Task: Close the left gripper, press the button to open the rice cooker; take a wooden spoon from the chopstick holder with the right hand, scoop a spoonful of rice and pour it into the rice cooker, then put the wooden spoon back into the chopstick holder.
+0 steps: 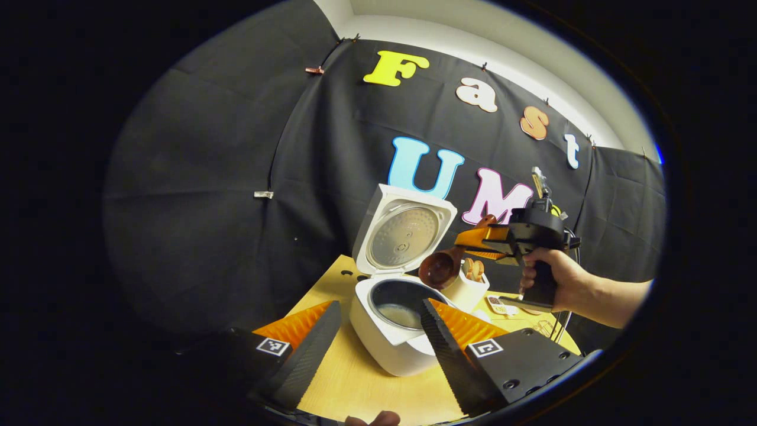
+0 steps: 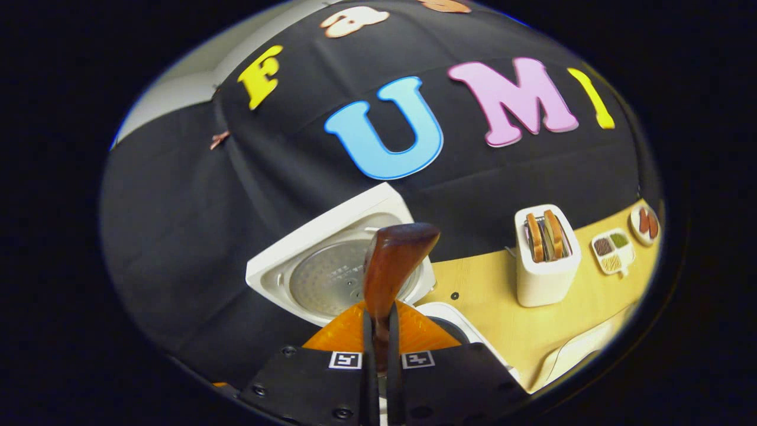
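The white rice cooker [image 1: 387,346] stands on the wooden table [image 1: 355,387] with its lid [image 1: 405,236] raised; pale rice lies in the dark inner pot [image 1: 402,310]. My left gripper [image 1: 379,309] is open, its fingers spread to either side of the cooker's front. A hand holds my right gripper [image 1: 465,242], shut on the handle of a wooden spoon [image 1: 440,269] whose bowl hangs above the pot's far rim. In the right gripper view the spoon [image 2: 393,260] points up from my right gripper [image 2: 378,334], in front of the lid [image 2: 328,275]. The white chopstick holder [image 2: 544,278] holds other wooden utensils.
The chopstick holder [image 1: 467,291] stands just right of the cooker. A small divided seasoning dish [image 2: 613,251] and a little plate [image 2: 646,223] lie at the table's far right. A white curved rim [image 2: 576,352] shows near the front edge. The black cloth wall is close behind.
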The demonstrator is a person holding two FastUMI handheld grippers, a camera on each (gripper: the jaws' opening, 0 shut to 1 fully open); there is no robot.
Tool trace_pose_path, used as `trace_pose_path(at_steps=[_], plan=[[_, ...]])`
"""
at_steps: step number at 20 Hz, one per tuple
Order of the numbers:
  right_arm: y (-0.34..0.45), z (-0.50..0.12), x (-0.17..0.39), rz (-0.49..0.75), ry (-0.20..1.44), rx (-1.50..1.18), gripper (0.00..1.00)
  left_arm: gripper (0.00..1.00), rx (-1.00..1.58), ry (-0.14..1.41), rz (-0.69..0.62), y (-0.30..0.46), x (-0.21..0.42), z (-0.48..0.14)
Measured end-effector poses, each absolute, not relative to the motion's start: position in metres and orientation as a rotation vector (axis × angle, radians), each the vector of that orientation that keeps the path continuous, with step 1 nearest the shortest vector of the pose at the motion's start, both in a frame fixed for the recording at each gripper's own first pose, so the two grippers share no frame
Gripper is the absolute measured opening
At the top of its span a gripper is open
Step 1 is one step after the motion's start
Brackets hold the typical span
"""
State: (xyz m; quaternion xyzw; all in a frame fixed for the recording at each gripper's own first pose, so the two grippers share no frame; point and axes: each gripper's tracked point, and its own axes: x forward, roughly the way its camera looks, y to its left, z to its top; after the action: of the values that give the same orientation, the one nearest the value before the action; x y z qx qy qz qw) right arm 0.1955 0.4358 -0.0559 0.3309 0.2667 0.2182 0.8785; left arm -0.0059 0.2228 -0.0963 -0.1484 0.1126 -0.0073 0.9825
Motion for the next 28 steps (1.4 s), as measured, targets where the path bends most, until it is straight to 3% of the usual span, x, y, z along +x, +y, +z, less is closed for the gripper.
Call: trace_pose_path(at_steps=[4,10,19,20,21,28], plan=[[0.390,-0.024,0.192,0.453,0.536,0.886,0.10,0.94,-0.297,0.233,-0.023,0.201,-0.002,-0.091],[0.281,-0.015,0.183,0.363,0.457,0.905,0.10,0.94,-0.256,0.216,-0.023,0.171,0.008,-0.075],[0.105,-0.069,0.170,0.179,0.439,0.832,0.10,0.94,-0.236,0.201,-0.015,0.127,0.028,-0.069],[0.084,-0.078,0.168,0.153,0.445,0.812,0.14,0.94,-0.234,0.198,-0.010,0.124,0.032,-0.069],[0.063,-0.088,0.165,0.127,0.454,0.787,0.10,0.94,-0.233,0.196,-0.004,0.121,0.036,-0.068],[-0.047,-0.179,0.153,-0.009,0.549,0.587,0.10,0.94,-0.233,0.210,0.029,0.095,0.050,-0.073]])
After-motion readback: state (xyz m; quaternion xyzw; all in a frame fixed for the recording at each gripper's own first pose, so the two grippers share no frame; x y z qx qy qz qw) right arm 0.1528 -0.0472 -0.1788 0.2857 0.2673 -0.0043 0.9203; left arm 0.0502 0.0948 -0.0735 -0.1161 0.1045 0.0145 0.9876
